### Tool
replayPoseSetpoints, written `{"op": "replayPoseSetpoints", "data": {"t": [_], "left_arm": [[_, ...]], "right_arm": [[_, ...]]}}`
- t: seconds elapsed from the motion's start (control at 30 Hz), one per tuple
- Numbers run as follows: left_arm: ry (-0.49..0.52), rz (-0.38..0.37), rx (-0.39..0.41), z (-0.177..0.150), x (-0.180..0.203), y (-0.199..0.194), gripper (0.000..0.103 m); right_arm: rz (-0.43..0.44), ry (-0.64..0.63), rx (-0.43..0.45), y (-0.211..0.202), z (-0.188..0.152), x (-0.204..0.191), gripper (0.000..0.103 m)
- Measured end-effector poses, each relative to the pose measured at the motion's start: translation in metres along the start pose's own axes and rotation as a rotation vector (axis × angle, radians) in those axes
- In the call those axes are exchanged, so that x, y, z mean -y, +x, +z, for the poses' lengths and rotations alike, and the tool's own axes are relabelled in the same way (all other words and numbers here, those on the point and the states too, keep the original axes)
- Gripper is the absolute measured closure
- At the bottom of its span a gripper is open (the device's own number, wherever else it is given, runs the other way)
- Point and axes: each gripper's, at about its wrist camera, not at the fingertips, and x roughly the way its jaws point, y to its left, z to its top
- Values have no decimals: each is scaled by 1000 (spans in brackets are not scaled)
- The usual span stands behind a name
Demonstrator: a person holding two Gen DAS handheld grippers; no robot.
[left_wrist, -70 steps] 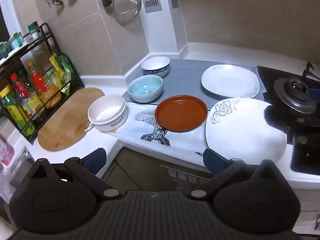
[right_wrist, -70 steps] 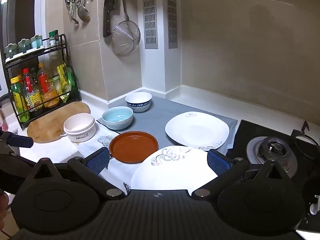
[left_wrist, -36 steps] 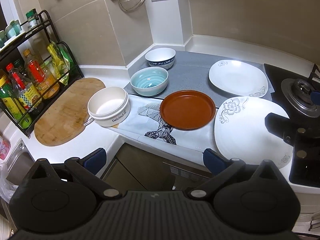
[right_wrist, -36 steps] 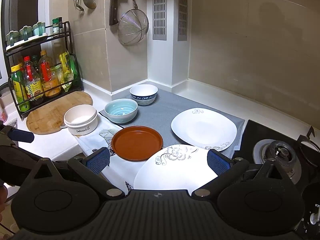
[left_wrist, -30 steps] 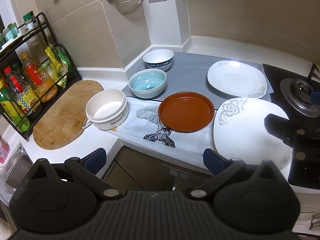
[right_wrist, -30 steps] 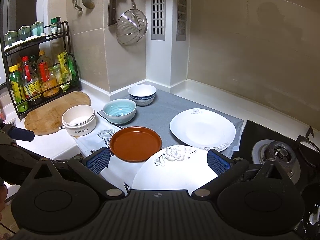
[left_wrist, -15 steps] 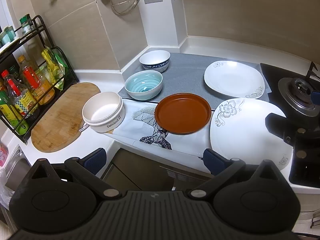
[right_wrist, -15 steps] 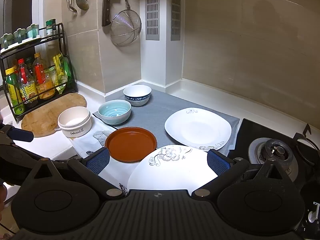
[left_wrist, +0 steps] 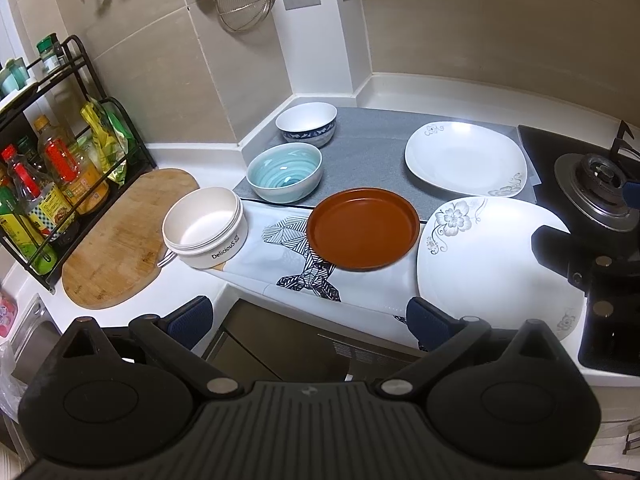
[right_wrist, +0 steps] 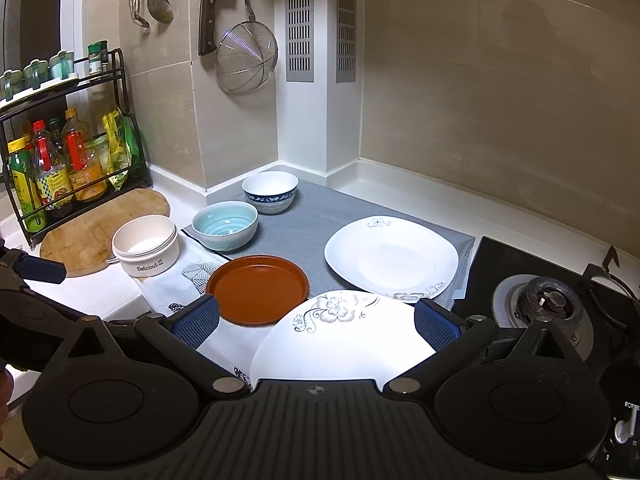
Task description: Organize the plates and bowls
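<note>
On the counter stand a brown round plate (left_wrist: 362, 233), a near white flowered plate (left_wrist: 492, 260), a far white plate (left_wrist: 464, 158), a teal bowl (left_wrist: 285, 172), a blue-rimmed white bowl (left_wrist: 307, 123) and a cream "Delicious" bowl (left_wrist: 203, 227). They also show in the right wrist view: brown plate (right_wrist: 258, 289), near plate (right_wrist: 344, 334), far plate (right_wrist: 390, 258), teal bowl (right_wrist: 225, 225), blue-rimmed bowl (right_wrist: 271, 191), cream bowl (right_wrist: 145, 245). My left gripper (left_wrist: 308, 318) is open and empty, held off the counter's front edge. My right gripper (right_wrist: 316, 324) is open and empty above the near plate.
A wooden cutting board (left_wrist: 120, 232) and a black rack of bottles (left_wrist: 48, 176) are at the left. A gas burner (left_wrist: 600, 184) on a black hob is at the right. A grey mat (left_wrist: 368, 160) and a patterned cloth (left_wrist: 292, 256) lie under the dishes. Utensils hang on the wall.
Both cameras have drifted slightly; the dishes have not moved. Both grippers stay open and empty.
</note>
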Motion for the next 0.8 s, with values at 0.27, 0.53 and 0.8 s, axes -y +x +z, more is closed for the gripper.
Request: {"op": "replayPoseSetpoints", "data": {"t": [0.27, 0.53, 0.8], "left_arm": [[-1, -1, -6, 0, 2, 1, 0], [-2, 0, -11, 0, 3, 1, 0], [-24, -14, -56, 2, -6, 17, 0]], "right_arm": [[1, 1, -6, 0, 1, 1, 0], [7, -1, -9, 1, 0, 4, 0], [27, 13, -44, 18, 4, 5, 0]]}}
